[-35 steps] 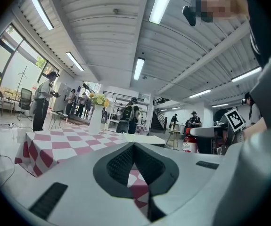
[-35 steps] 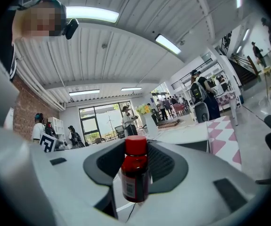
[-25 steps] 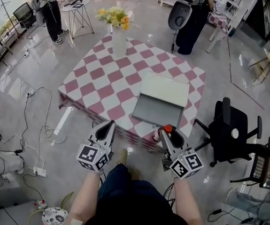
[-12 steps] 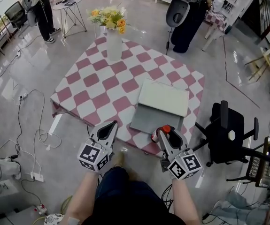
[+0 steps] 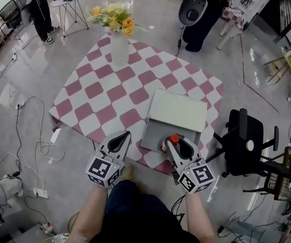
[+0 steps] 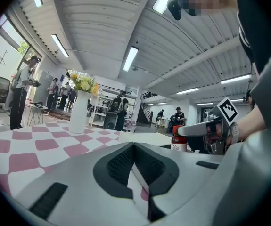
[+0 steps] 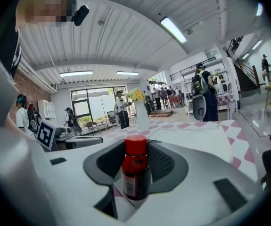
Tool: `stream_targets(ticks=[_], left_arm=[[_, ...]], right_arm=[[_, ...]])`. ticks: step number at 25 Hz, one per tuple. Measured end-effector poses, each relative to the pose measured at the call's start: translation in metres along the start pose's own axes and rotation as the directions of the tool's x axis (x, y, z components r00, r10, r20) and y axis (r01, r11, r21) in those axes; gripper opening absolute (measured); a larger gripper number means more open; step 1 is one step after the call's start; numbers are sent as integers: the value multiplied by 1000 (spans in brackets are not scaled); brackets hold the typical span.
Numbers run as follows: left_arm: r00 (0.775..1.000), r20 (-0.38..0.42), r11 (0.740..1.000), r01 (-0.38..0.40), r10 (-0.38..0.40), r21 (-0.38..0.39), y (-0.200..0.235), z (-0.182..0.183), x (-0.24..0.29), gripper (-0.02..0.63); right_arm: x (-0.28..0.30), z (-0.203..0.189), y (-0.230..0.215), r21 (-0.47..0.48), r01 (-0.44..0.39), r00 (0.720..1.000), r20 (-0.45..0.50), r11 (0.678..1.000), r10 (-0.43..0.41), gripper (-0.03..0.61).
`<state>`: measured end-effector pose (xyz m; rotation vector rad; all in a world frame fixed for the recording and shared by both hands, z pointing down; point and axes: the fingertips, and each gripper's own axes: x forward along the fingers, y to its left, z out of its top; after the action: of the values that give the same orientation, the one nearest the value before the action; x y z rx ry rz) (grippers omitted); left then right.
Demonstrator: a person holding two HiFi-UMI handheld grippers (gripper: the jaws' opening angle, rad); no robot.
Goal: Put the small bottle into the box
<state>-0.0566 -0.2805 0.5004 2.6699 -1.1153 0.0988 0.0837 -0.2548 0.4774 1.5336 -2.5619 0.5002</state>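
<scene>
The small dark bottle [image 5: 171, 142] with a red cap stands upright between the jaws of my right gripper [image 5: 172, 144], which is shut on it. It hangs over the near edge of the open grey box [image 5: 155, 130], whose white lid [image 5: 178, 110] lies back on the checked table. In the right gripper view the bottle [image 7: 136, 173] fills the middle between the pads. My left gripper [image 5: 120, 138] hovers at the table's near edge, left of the box, jaws shut and empty. From the left gripper view [image 6: 134, 147] the bottle [image 6: 177, 142] shows at the right.
A white vase of yellow flowers [image 5: 119, 47] stands at the table's far side. A black office chair [image 5: 246, 140] sits right of the table. Cables [image 5: 34, 146] trail on the floor at left. People stand in the background [image 5: 34, 9].
Both grippers have moved forward over the table's near edge. The bottle in the right gripper has come from outside the table to the box's near rim.
</scene>
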Motion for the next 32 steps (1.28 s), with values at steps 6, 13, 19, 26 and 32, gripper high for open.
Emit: stream_targets(ticks=[6,13,19,26,32], left_arm=[[1000,-12,1000,9,-9,-14,11,-5,19,2],[1000,-24,1000,17,-17,-16,21,-8,31,2],[999,-32,1000,8,-9,-27,27,-11,34,2],[999,-34,999,-16,15,-36,38,-13,31,2],[999,-38,999,-27,26,-43,46,-17,29,2]], right_arm=[[23,-8,-3,-50,-26,998,-65,998,23,146],[45,-18,-2,-95,-68,988,-141,993,55,146],[61,-29,6,-134,-117,977,-193,984,90,146],[75,-36,16,-175,-175,962,-238,969,131,146],[86,-41,25,-196,-236,948,-263,952,181,146]])
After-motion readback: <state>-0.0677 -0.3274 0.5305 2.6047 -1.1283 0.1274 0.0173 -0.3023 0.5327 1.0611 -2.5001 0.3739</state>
